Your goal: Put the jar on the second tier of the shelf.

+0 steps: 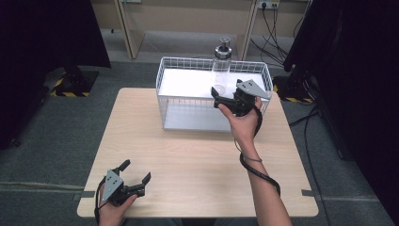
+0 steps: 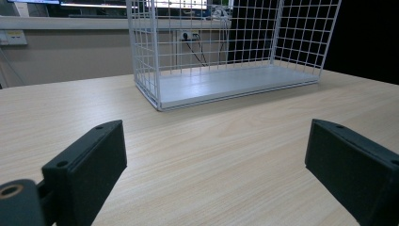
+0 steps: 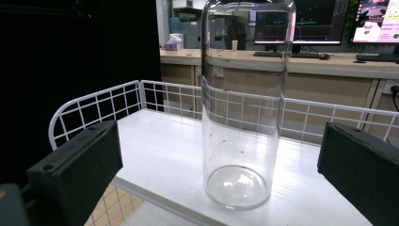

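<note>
Two hand-held grippers are showing. Left hand-held gripper (image 1: 136, 176) is resting at the near left of the worktop (image 1: 197, 160), jaws standing wide apart, holding nothing, touching only bare wood. Right hand-held gripper (image 1: 217, 97) is hovering at the near right edge of the white wire basket's (image 1: 183, 66) upper shelf, jaws spread wide, gripping nothing. Clear glass bottle (image 3: 242, 117) is standing upright on that shelf, facing the gap between the right jaws, apart from both. Its metal-capped top (image 1: 223, 48) is rising above the basket rim.
</note>
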